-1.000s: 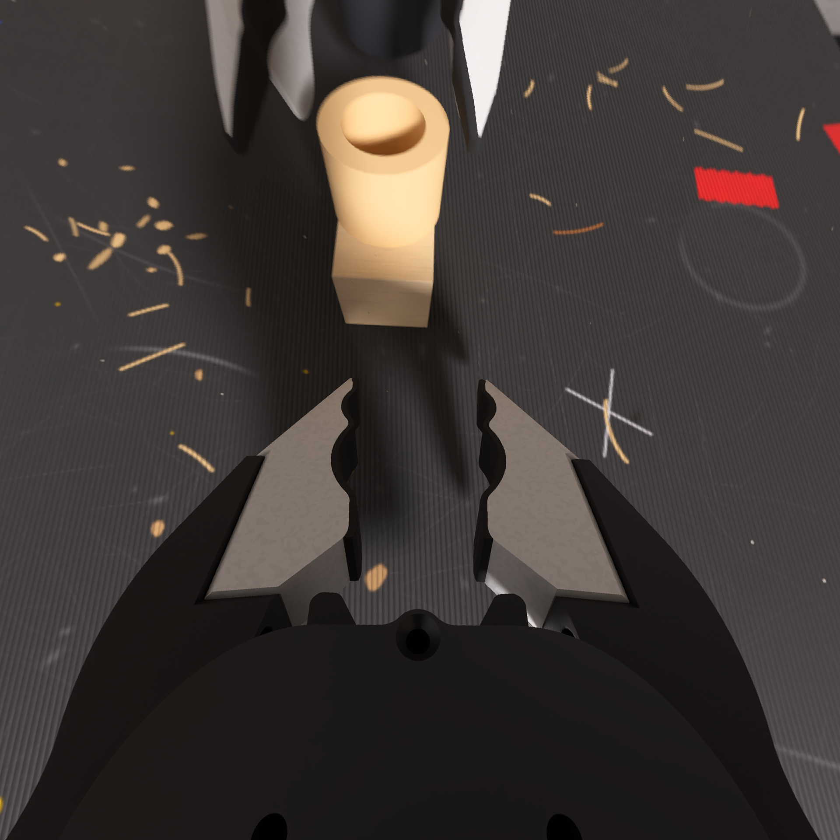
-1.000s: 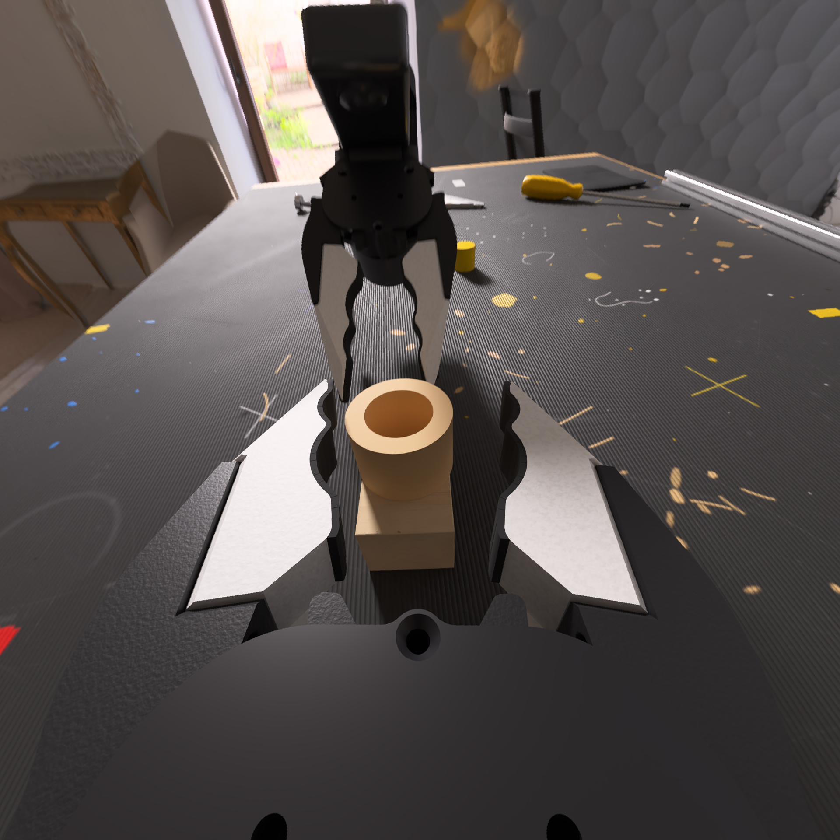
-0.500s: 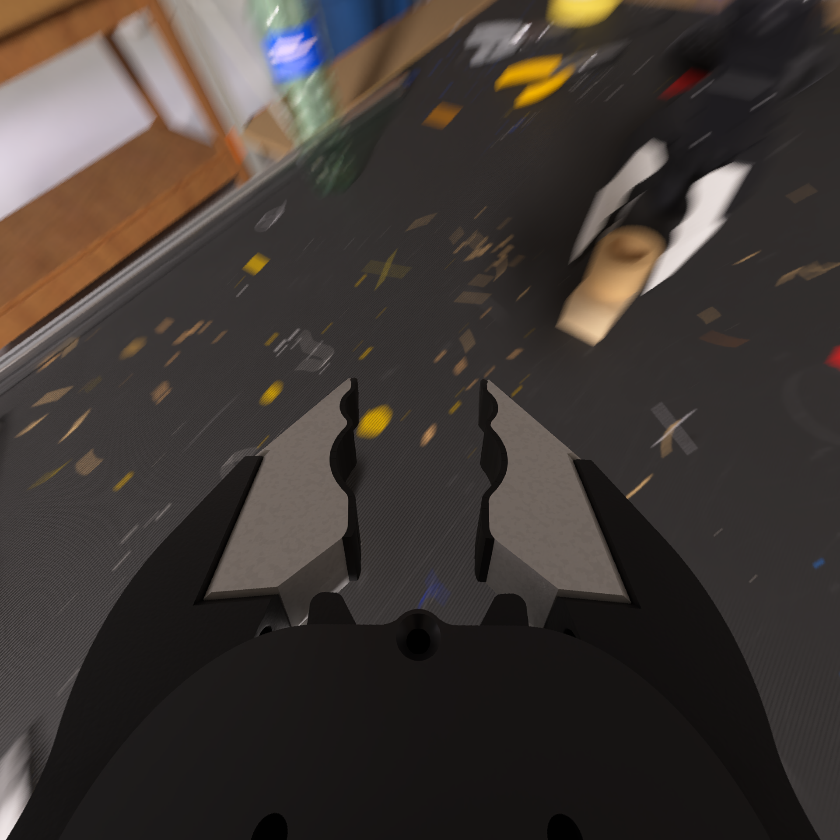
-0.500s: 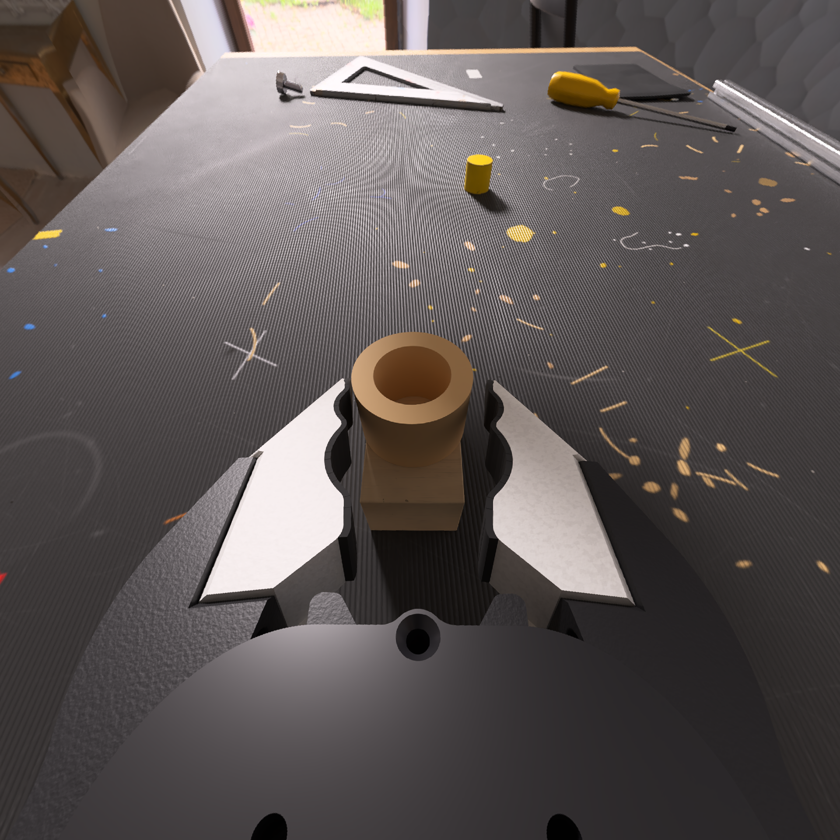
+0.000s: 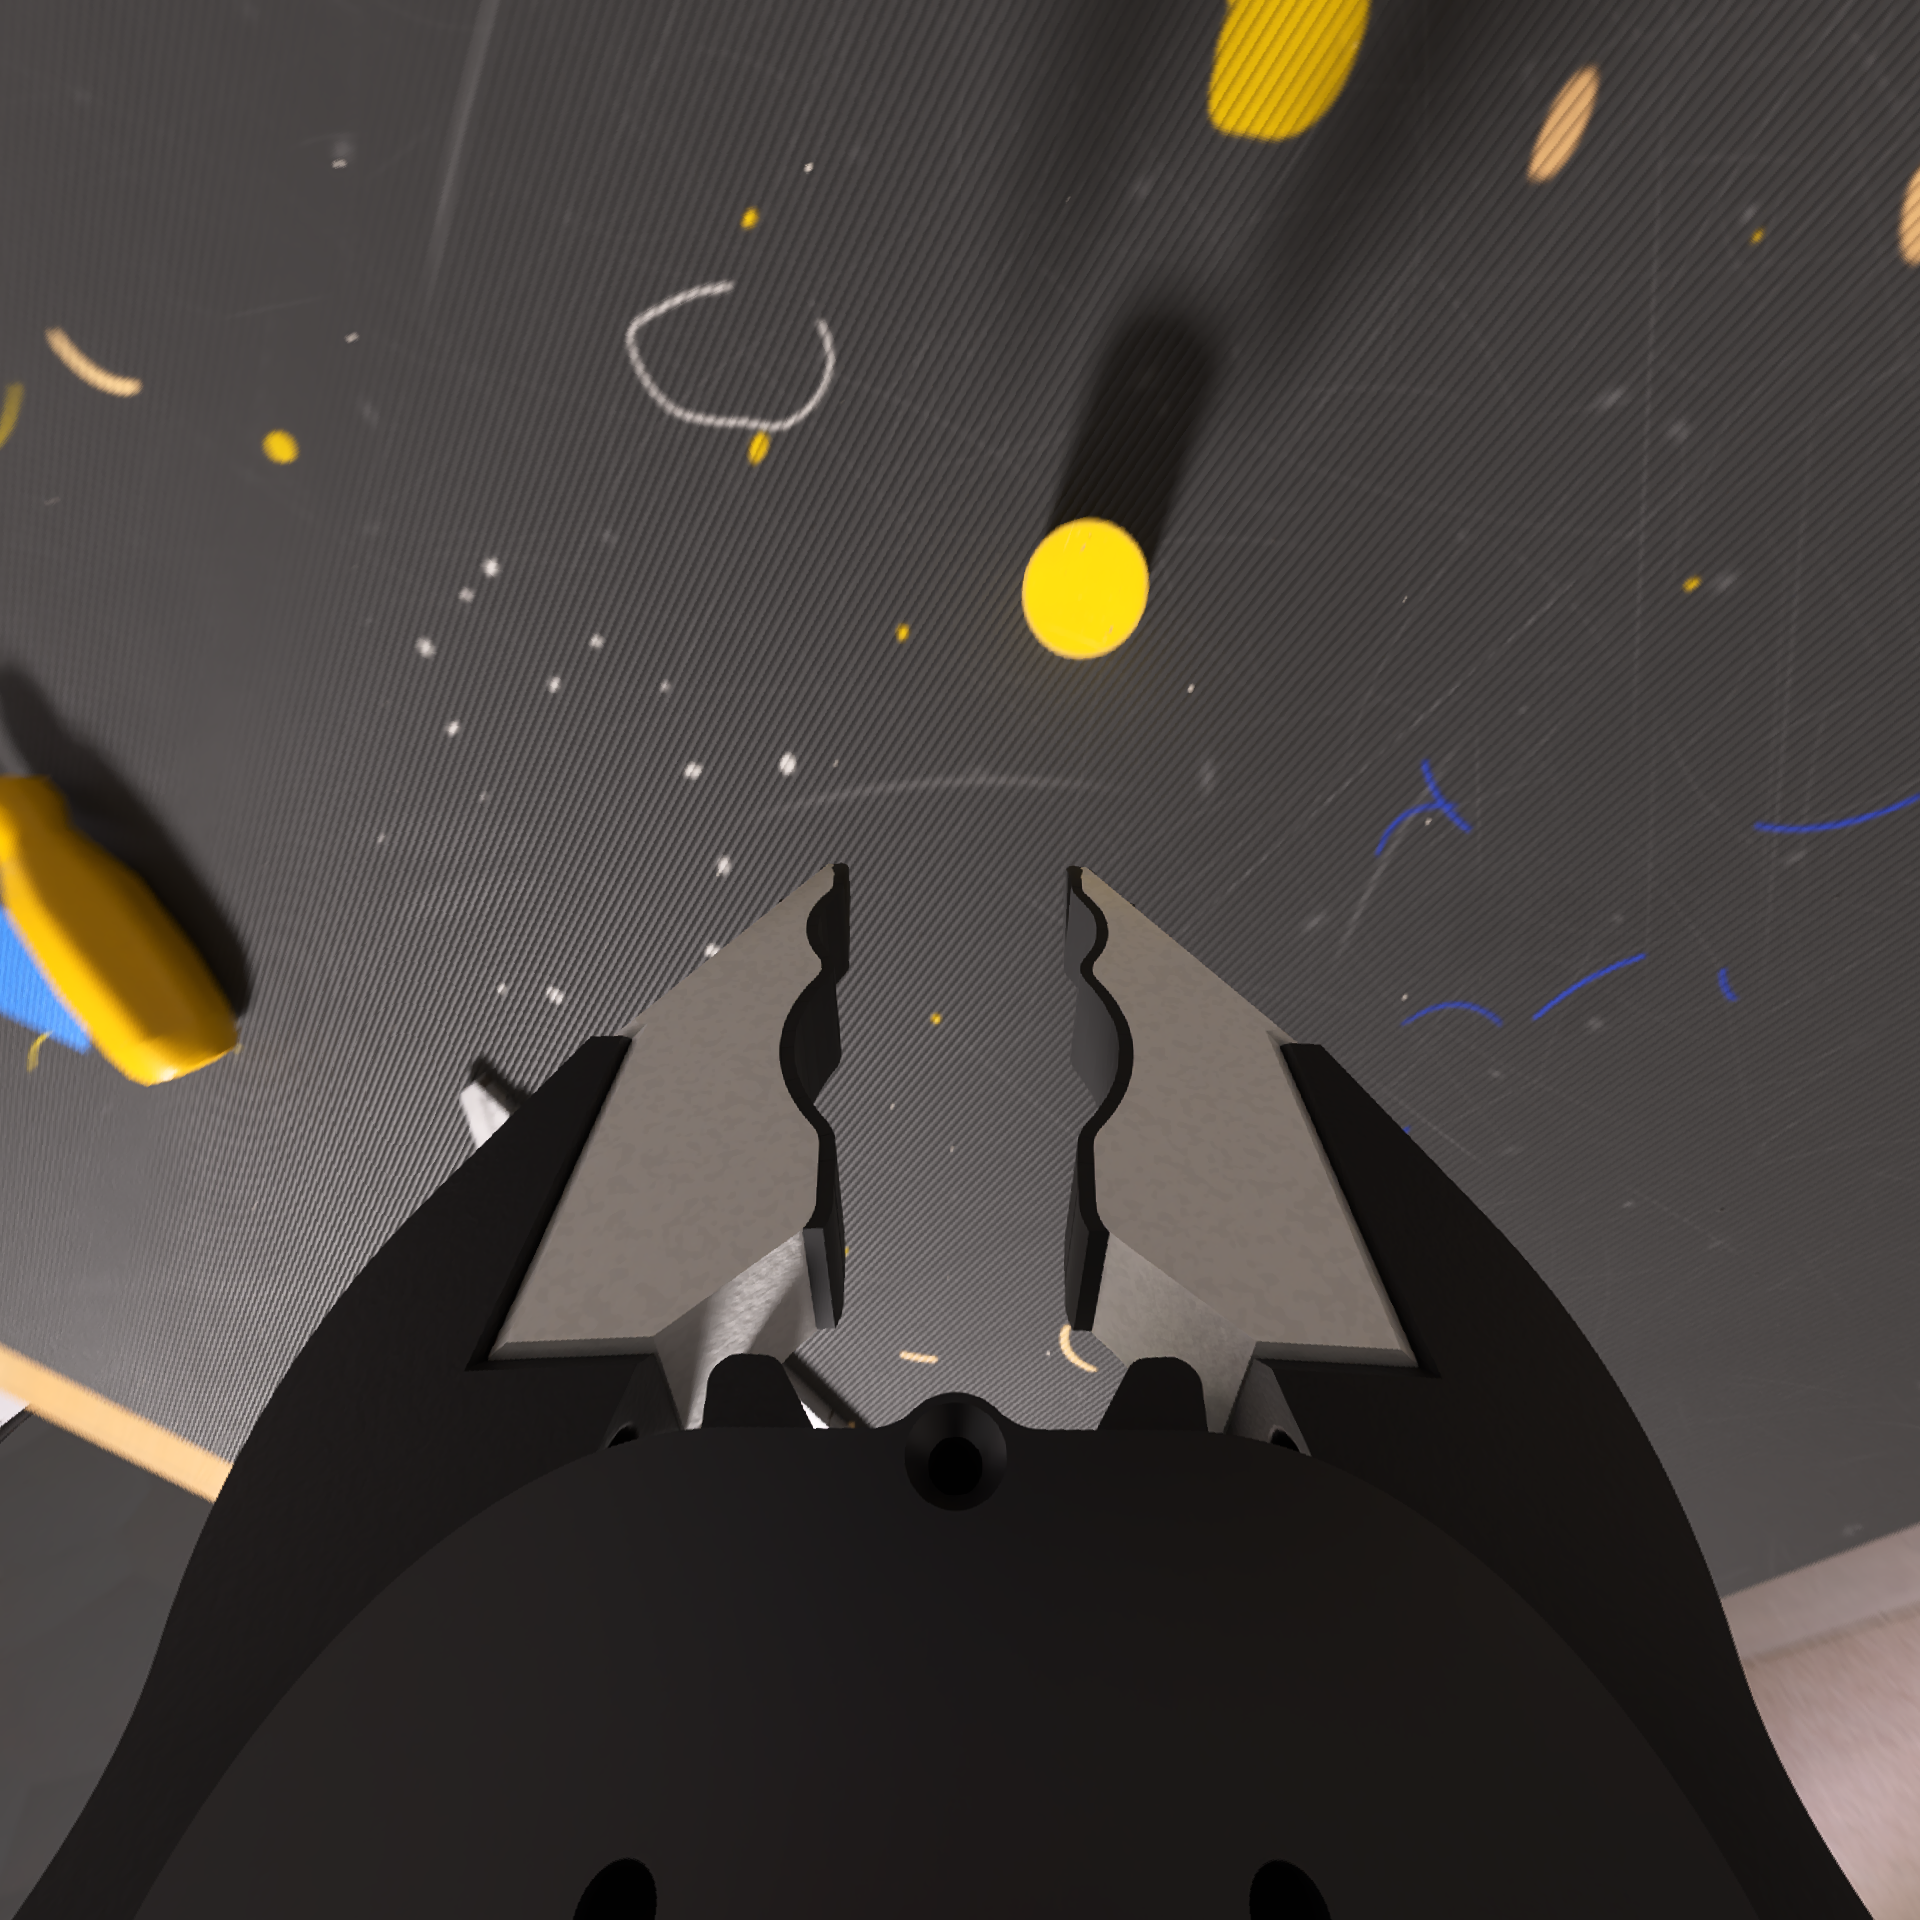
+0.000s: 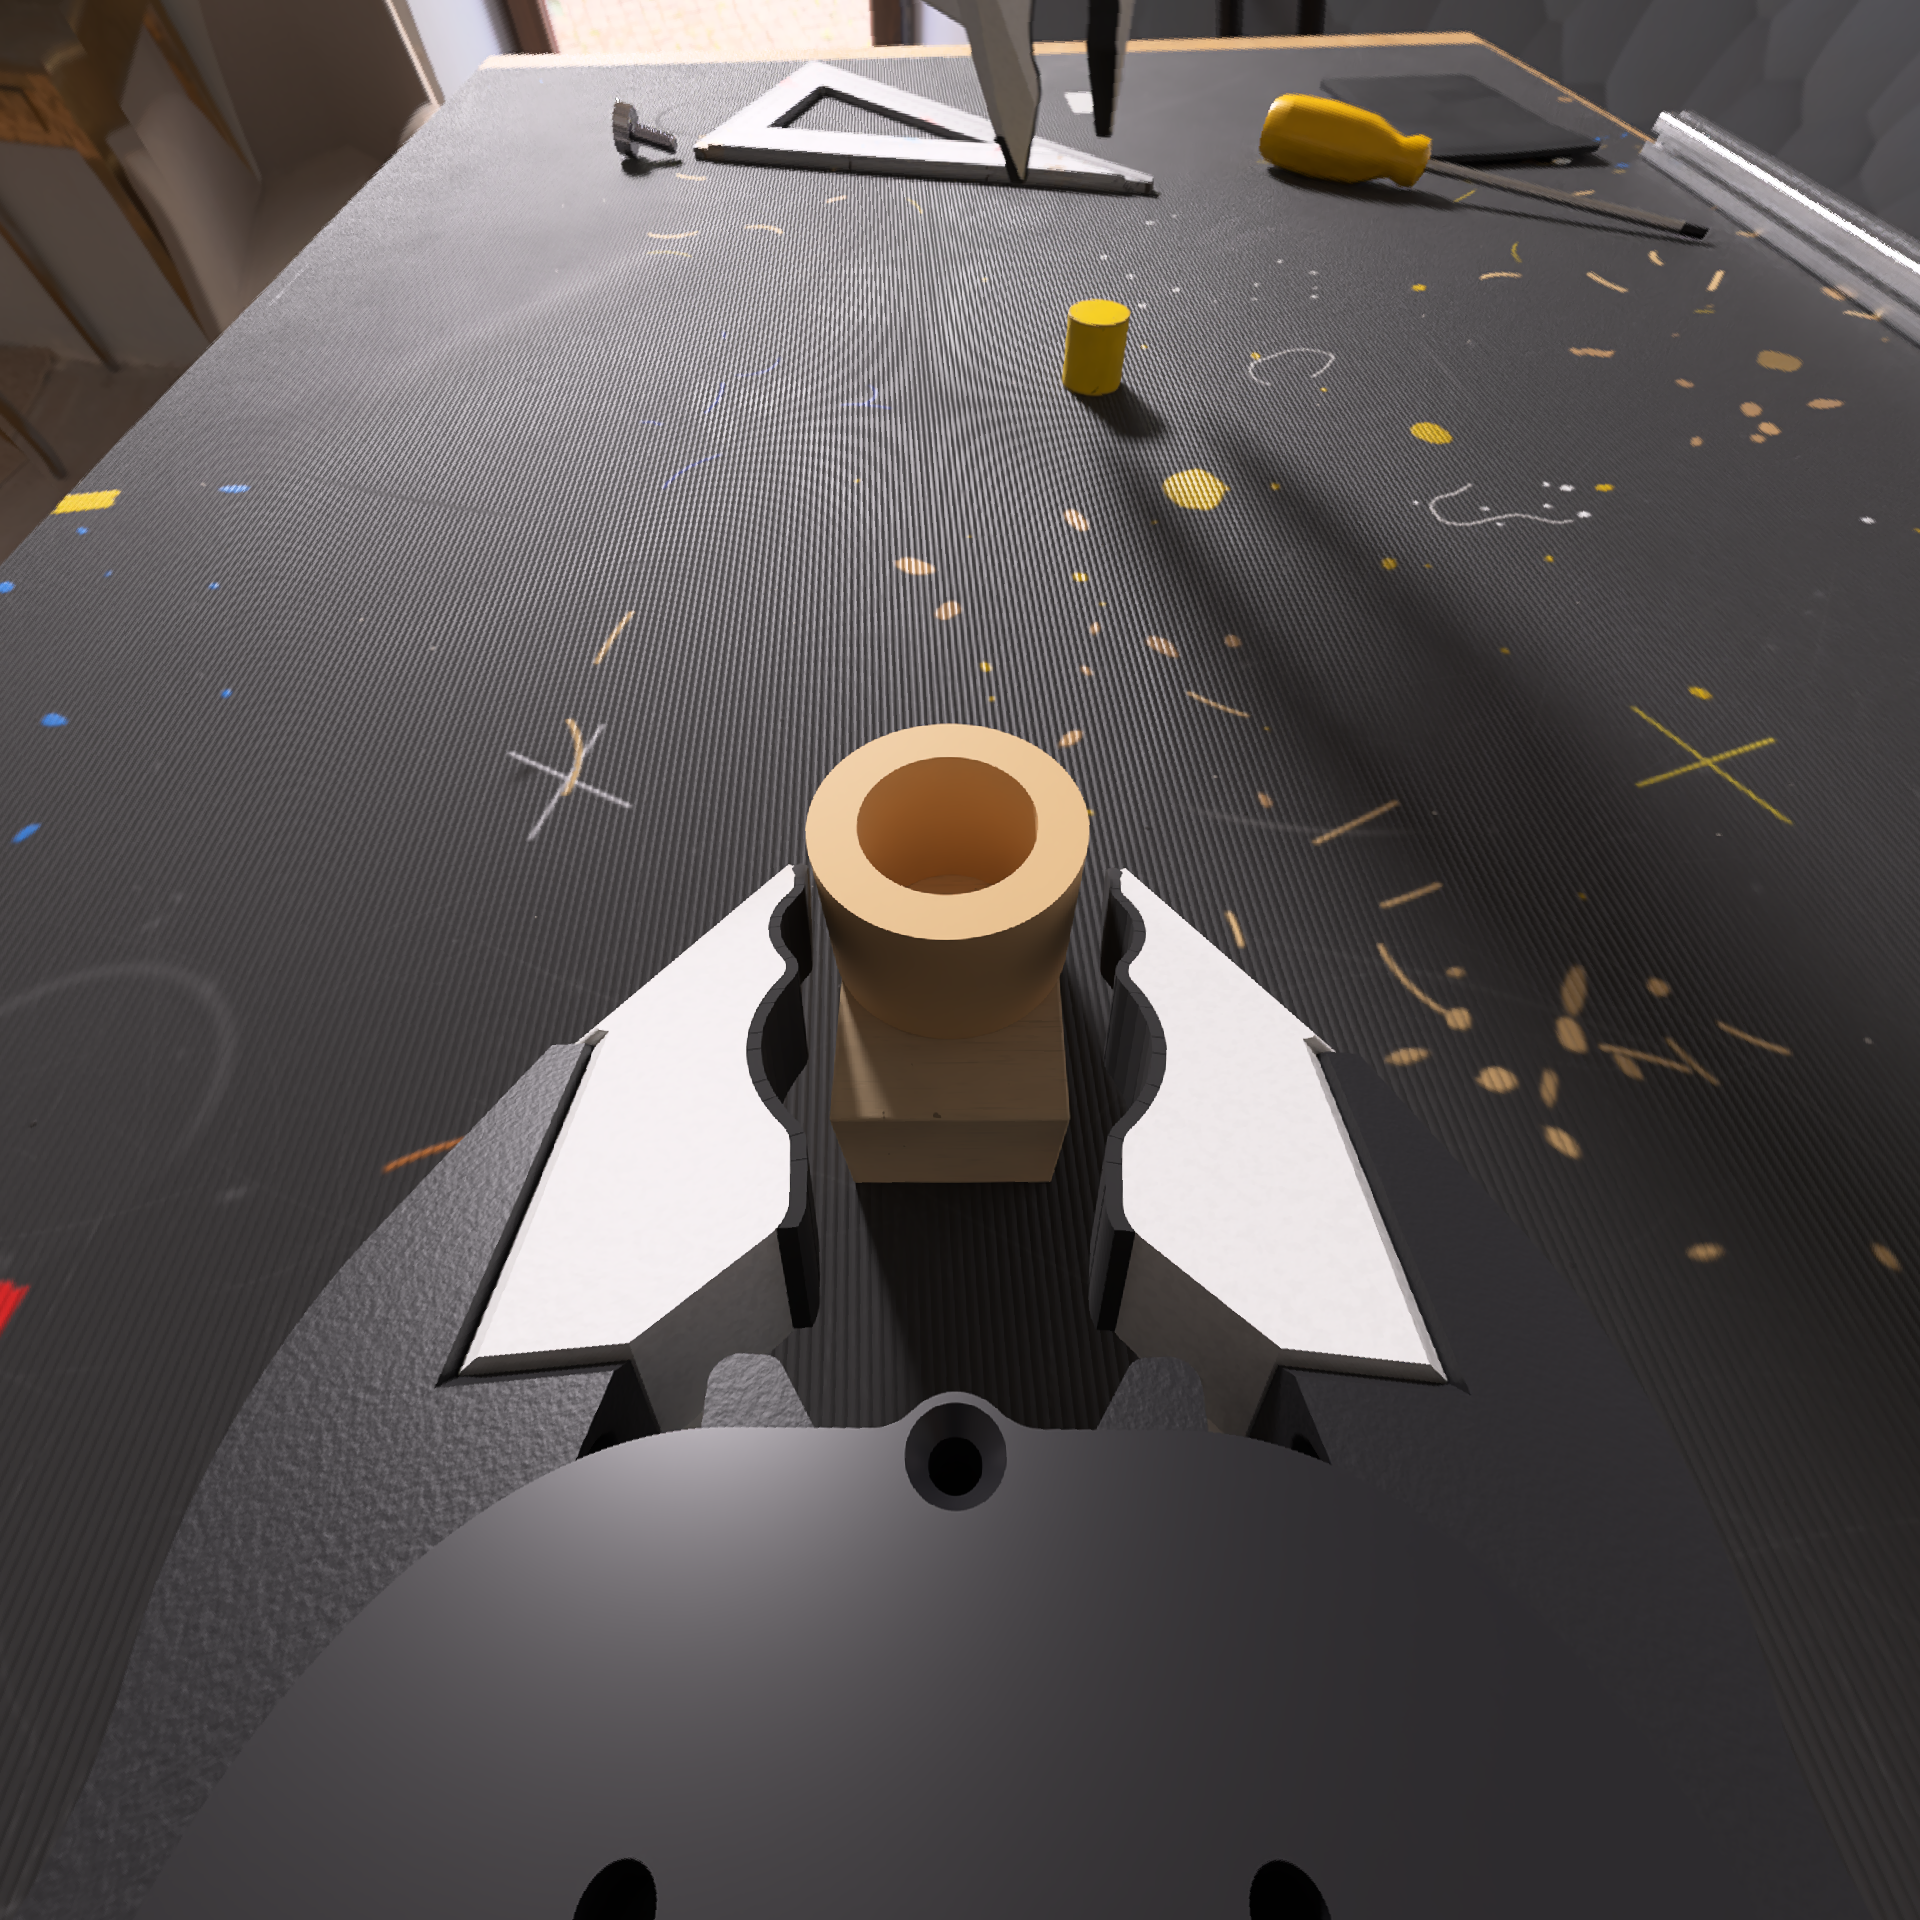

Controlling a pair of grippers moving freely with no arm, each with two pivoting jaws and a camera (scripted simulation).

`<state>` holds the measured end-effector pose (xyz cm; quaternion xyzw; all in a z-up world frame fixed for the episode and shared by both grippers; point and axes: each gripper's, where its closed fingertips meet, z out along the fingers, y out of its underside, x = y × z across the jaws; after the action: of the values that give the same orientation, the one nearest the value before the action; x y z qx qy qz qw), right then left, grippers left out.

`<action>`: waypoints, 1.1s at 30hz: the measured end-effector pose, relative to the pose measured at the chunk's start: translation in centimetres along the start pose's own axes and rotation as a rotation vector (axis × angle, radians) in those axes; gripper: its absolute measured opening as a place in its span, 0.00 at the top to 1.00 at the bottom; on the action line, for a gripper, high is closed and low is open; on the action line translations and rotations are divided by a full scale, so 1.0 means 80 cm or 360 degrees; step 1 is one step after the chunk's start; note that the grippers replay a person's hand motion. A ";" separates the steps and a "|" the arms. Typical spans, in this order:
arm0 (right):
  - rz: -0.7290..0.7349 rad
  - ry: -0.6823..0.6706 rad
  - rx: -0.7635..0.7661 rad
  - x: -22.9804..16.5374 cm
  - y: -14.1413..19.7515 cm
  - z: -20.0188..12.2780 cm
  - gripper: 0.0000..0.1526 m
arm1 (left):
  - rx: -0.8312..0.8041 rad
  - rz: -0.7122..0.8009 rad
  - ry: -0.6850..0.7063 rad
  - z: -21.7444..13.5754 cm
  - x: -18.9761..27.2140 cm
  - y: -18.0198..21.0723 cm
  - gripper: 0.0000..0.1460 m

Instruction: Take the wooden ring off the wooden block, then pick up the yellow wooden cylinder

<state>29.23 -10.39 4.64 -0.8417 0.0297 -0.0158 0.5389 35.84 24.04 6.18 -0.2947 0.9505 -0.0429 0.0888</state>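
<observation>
The wooden ring (image 6: 945, 894) sits upright on the wooden block (image 6: 951, 1112) on the dark table. My right gripper (image 6: 956, 894) is open, its jaws close on either side of the ring, with the block between the fingers lower down. The yellow wooden cylinder (image 6: 1096, 348) stands farther off. In the left wrist view I see its round top (image 5: 1086, 589) from above, just ahead and slightly right of my left gripper (image 5: 956, 883), which is open and empty. The left gripper's fingertips also show at the top of the right wrist view (image 6: 1062, 151).
A yellow-handled screwdriver (image 6: 1340, 140) (image 5: 94, 935), a metal set square (image 6: 914, 135), a small metal part (image 6: 639, 135) and a dark pad (image 6: 1455, 114) lie at the far end. A metal rail (image 6: 1787, 197) runs along the right. The table's edge (image 5: 104, 1423) is near my left gripper.
My left gripper swung away from the ring and block to above the yellow cylinder. My right gripper narrowed its jaws around the ring and moved slightly forward.
</observation>
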 end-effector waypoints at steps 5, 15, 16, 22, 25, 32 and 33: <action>-0.0020 -0.0006 -0.0036 -0.002 0.003 0.002 0.63 | -0.0188 0.0091 0.0106 0.036 0.003 -0.008 0.76; -0.0021 -0.0006 -0.0023 -0.002 0.002 0.001 0.68 | -0.0173 0.0095 0.0141 0.041 0.010 -0.012 0.68; -0.0022 -0.0006 -0.0026 -0.002 0.002 0.001 0.68 | -0.0155 0.0091 0.0155 0.041 0.011 -0.012 0.68; -0.0021 0.0015 -0.0018 0.000 0.002 0.000 0.68 | -0.0276 0.0146 0.0239 0.054 0.021 -0.007 0.78; -0.0017 0.0024 -0.0016 0.001 0.002 0.000 0.68 | -0.0288 0.0196 0.0211 0.055 0.022 -0.010 0.99; 0.0000 0.0021 -0.0009 0.002 0.002 0.000 0.68 | -0.0063 0.0170 0.0180 0.043 0.026 -0.027 0.94; 0.0000 0.0022 -0.0010 0.002 0.002 0.000 0.68 | -0.0011 0.0190 0.0196 0.041 0.028 -0.032 0.87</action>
<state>29.41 -10.43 4.48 -0.8432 0.0335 -0.0213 0.5361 36.03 20.58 3.00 -0.2346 0.9702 -0.0522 0.0317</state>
